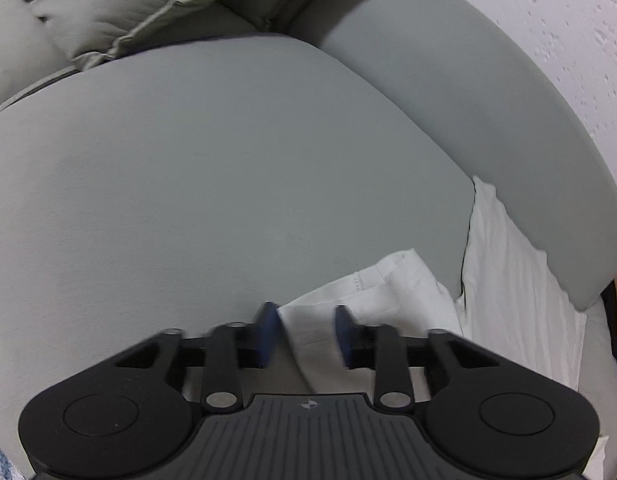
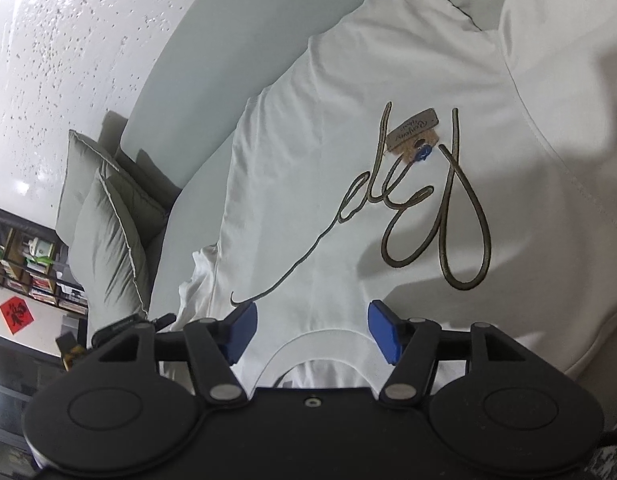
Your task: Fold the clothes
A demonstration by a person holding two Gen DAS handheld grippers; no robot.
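Observation:
A white T-shirt (image 2: 348, 120) with gold script and a brown paper tag (image 2: 412, 132) lies spread on a grey sofa. My right gripper (image 2: 313, 332) hangs open just over the shirt's round neckline (image 2: 320, 334), and its blue pads touch no cloth. In the left wrist view a hemmed sleeve (image 1: 368, 292) of the same shirt reaches out onto the seat cushion (image 1: 228, 160). My left gripper (image 1: 306, 334) straddles the sleeve's near edge. A gap shows between its blue pads and the cloth sits in that gap; I see no pinch on it.
The sofa's backrest (image 1: 468, 100) curves behind the shirt, with a speckled white wall (image 1: 568, 20) beyond it. Grey-green throw cushions (image 2: 108, 232) are piled at the sofa's far end. A bookshelf (image 2: 20, 264) and a red paper square (image 2: 16, 314) lie further off.

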